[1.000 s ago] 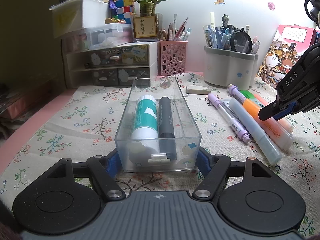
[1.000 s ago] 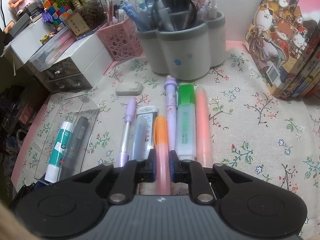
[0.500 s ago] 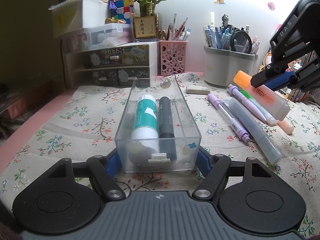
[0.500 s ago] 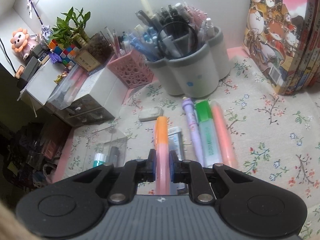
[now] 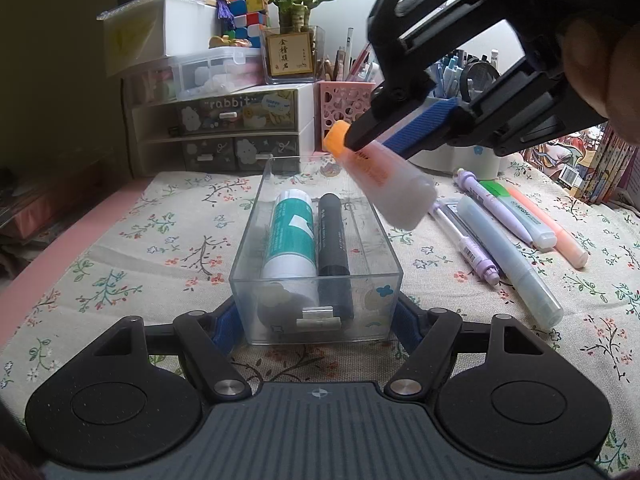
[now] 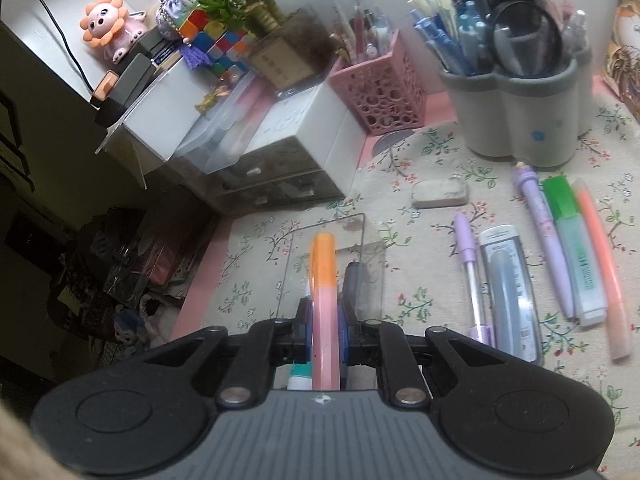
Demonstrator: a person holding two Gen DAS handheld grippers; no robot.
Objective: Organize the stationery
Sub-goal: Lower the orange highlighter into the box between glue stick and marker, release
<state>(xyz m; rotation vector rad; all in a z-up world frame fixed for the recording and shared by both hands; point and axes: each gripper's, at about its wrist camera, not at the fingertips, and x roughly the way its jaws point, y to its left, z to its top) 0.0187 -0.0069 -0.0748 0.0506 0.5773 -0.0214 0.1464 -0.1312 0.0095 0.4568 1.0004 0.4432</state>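
The orange highlighter (image 5: 380, 178) hangs in the air over the clear tray (image 5: 394, 264), pinched across its barrel in my right gripper (image 5: 372, 136). I judge it light, stiff and smooth, so a mid-barrel hold suits it, though it could swivel. Its long axis slopes, orange cap up toward the drawers, pale end down over the tray. My left gripper (image 5: 316, 320) clamps the tray's near end
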